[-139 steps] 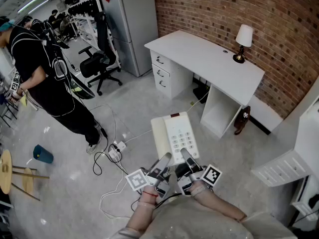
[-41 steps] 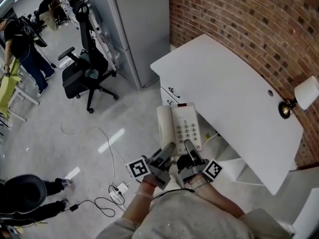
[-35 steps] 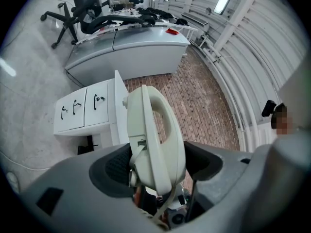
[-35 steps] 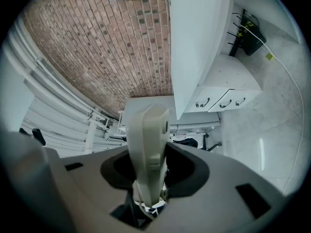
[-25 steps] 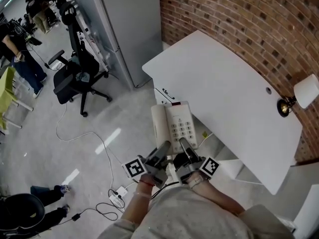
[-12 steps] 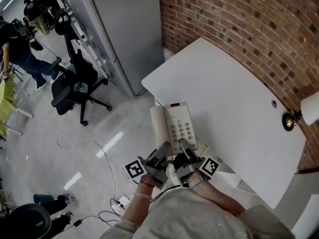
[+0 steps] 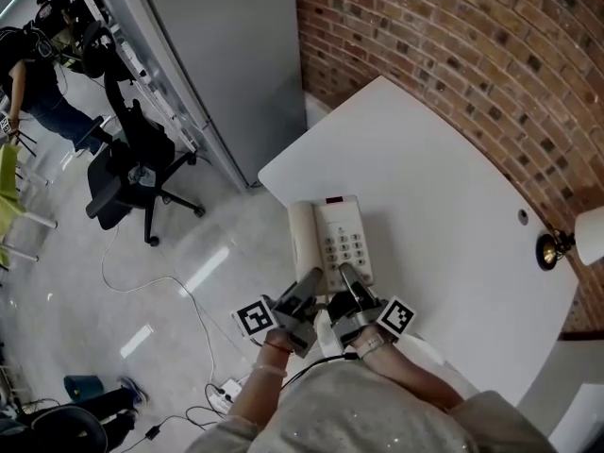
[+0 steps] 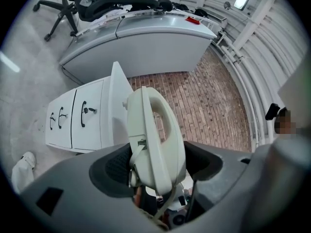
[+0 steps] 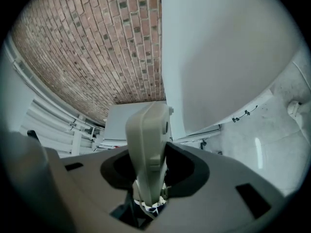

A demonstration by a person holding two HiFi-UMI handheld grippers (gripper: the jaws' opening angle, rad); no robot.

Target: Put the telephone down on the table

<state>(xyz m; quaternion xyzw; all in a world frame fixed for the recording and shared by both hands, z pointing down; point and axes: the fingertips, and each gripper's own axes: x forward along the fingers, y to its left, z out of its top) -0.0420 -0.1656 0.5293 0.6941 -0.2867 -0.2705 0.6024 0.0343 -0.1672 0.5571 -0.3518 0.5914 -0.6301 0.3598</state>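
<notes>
Head view: the telephone was held over the near edge of the white table, with the left gripper and right gripper both clamped on its near end. The left gripper view showed jaws closed on the handset side; the right gripper view showed part-spread jaws pressing the other side. Judged light, rigid, smooth plastic with a loose handset: keep level, hold both sides.

No text, brand or number is readable. The telephone keypad digits are too small; cubes on the left hand-held gripper and right hand-held gripper bear only square markers.
</notes>
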